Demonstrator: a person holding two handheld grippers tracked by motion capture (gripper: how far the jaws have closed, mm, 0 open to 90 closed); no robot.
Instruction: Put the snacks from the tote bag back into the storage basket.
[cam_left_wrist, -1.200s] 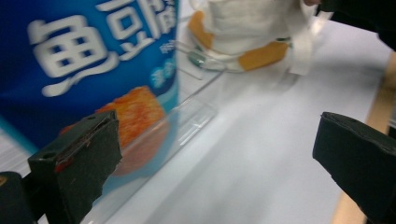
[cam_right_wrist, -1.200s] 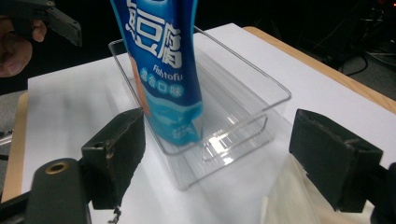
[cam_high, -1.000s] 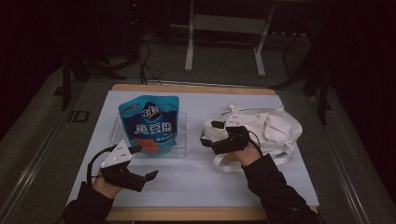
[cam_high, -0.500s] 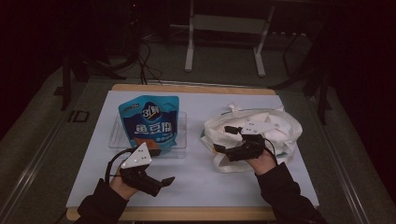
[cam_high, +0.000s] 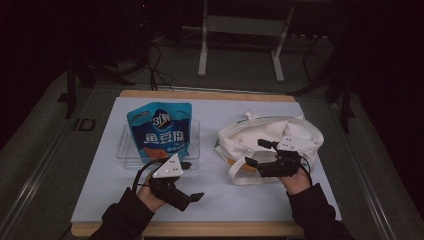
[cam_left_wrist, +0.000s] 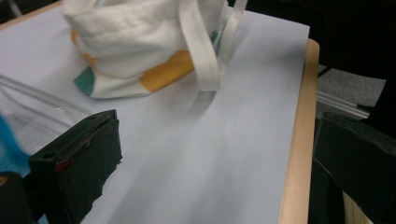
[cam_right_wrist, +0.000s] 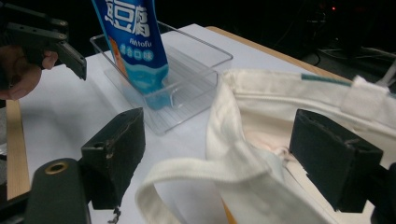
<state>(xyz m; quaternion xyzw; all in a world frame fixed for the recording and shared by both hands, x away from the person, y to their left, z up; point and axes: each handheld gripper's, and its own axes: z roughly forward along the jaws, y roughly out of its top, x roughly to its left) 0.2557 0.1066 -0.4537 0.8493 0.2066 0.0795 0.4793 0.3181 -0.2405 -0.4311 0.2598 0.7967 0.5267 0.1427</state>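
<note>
A blue snack bag (cam_high: 160, 131) stands leaning in a clear plastic tray (cam_high: 195, 150) at the table's left middle; the right gripper view shows the bag (cam_right_wrist: 135, 42) and the tray (cam_right_wrist: 196, 79). A white tote bag (cam_high: 272, 132) with an orange and green patch lies at the right. My left gripper (cam_high: 191, 180) is open over bare white tabletop in front of the tray, its jaws empty (cam_left_wrist: 217, 126). My right gripper (cam_high: 256, 152) is open at the tote's near edge, with the tote's rim and a white strap (cam_right_wrist: 210, 172) lying between its jaws (cam_right_wrist: 219, 121).
The white table cover ends at a wooden edge (cam_left_wrist: 299, 140) close to the left gripper. The tote (cam_left_wrist: 135, 42) and its loose strap (cam_left_wrist: 201, 56) lie ahead of the left gripper. Beyond the table are dark floor, cables and a metal stand (cam_high: 202, 45).
My left gripper has moved right along the front of the table, toward the middle. My right gripper has drifted right and slightly nearer, staying at the tote's near edge.
</note>
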